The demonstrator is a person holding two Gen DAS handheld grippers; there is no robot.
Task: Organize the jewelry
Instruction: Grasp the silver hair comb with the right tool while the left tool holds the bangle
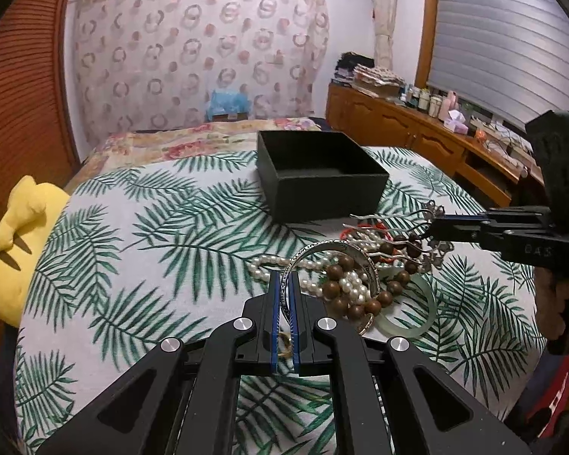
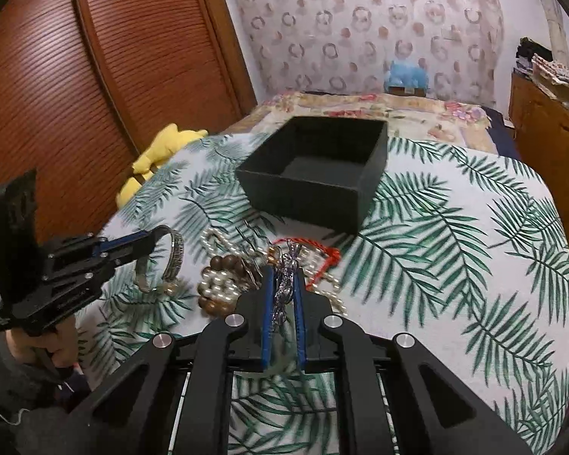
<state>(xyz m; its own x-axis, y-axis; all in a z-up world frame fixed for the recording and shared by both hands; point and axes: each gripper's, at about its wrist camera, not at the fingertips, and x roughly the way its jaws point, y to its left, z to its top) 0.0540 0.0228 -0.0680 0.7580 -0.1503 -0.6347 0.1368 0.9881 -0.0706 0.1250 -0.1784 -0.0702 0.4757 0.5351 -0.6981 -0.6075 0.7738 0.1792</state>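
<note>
Black tongs point(image 1: 283, 295) w/ blue pads point(image 1: 273, 314), silver screws point(image 1: 242, 324), grey sleeve point(image 2: 15, 409).

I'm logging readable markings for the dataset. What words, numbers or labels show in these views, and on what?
"045": embossed on the right gripper, reading uncertain.
Engraving on the silver bangle held by the left gripper: too small to read.
Bottles on the wooden counter: labels blurred.

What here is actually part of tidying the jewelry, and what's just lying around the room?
Part of the job:
- left tool, shut on the silver bangle
- right tool, shut on the silver hairpins
- pearl necklace
- wooden bead bracelet
- jade bangle
- red cord
- black box

Just lying about:
- yellow plush toy
- leaf-print cloth
- wooden dresser
</note>
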